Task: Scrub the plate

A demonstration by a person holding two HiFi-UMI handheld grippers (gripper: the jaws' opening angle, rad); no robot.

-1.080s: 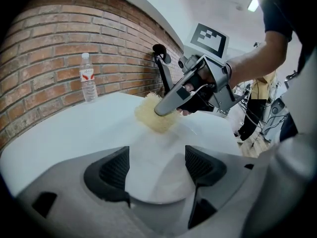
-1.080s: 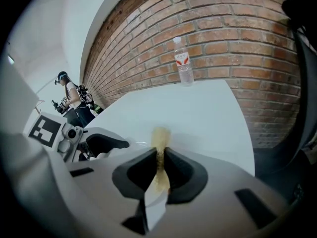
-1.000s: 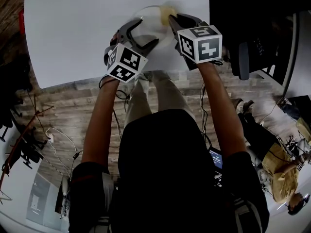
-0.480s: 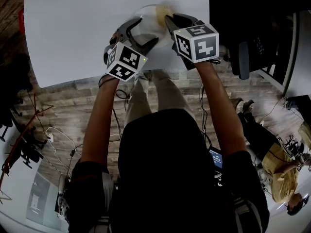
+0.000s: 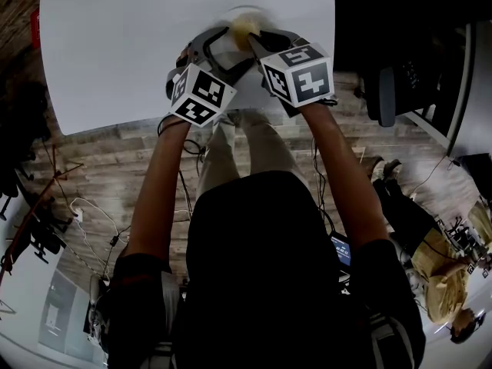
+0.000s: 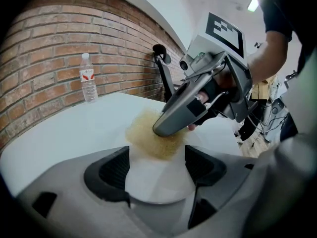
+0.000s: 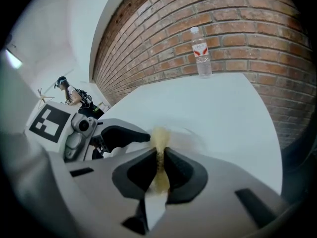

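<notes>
Left gripper [image 6: 158, 168] seemingly clamped wide, right gripper [image 7: 160, 157] pinched tight.

Plate [image 5: 221, 53] largely hidden under left gripper [image 5: 231, 46], right gripper [image 5: 257, 38]; sponge [image 5: 244, 26] blurred; bottle [image 7: 201, 52] label unreadable.

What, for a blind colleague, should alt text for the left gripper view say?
The right gripper presses a yellowish scrub pad onto a white plate, which the left gripper steadies between its jaws on a table. Behind, a water bottle stands before a brick wall.
</notes>
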